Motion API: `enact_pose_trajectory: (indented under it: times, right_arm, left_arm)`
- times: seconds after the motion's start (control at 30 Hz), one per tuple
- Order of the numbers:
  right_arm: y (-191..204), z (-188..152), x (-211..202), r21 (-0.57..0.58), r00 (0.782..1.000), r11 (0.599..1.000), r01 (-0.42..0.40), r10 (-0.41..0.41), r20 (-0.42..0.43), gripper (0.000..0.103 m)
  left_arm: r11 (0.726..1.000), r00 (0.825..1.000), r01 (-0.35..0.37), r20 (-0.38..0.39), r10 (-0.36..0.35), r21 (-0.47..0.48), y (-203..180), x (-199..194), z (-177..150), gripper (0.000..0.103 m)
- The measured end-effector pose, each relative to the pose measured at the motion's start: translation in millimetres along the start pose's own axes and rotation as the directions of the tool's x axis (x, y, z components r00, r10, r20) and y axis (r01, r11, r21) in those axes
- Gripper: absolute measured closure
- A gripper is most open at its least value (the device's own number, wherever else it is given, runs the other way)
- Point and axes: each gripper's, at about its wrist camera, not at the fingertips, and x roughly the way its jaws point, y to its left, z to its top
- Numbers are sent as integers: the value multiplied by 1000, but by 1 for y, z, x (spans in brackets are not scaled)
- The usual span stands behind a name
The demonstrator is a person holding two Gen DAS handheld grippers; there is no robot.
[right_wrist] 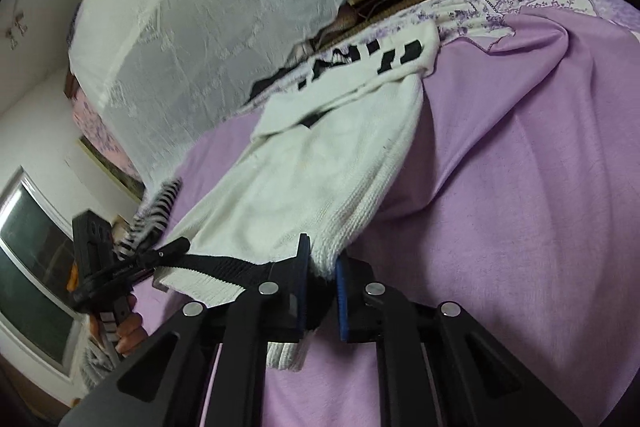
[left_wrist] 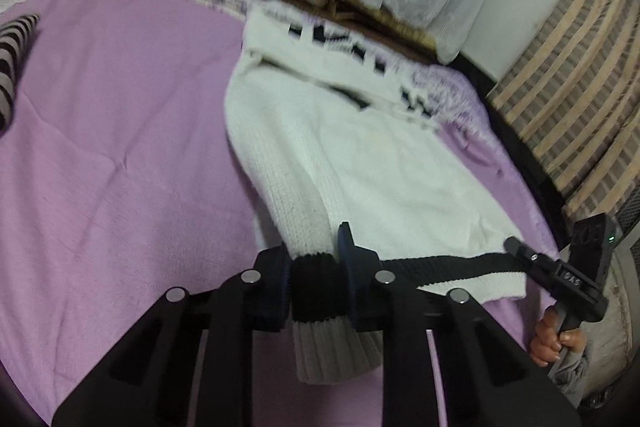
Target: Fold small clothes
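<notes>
Left gripper (left_wrist: 314, 287) clamping white sweater (left_wrist: 360, 163) hem corner; right gripper (right_wrist: 322, 291) pinching opposite corner; sweater stretching lengthwise away toward collar.

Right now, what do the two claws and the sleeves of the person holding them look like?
Both are matte black plastic. The left claw has linkage arms with round silver pivot pins and dark blue ribbed pads; the right claw matches, one pad brighter blue. From the left wrist view, the right unit carries white lettering and a small green light. A grey knit sleeve covers that wrist.
</notes>
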Motion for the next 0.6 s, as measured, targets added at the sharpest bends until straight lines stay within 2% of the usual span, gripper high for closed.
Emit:
enact_pose_trajectory:
  times: [0.27,0.43,0.6]
  right_arm:
    - [7,-8,-8,6,999,999,-33,33,-16,92]
    - [-5,4,-10,94,994,991,-100,103,-26,92]
    - [3,20,-11,84,992,989,-122,124,-22,92]
  left_arm:
    - [1000,1000,0,24,1,-27,-1,-18,-10,85]
    - [999,1000,10,6,-9,-50,2,-17,1,85]
    - [1000,1000,0,31,1,-6,-11,-22,17,85]
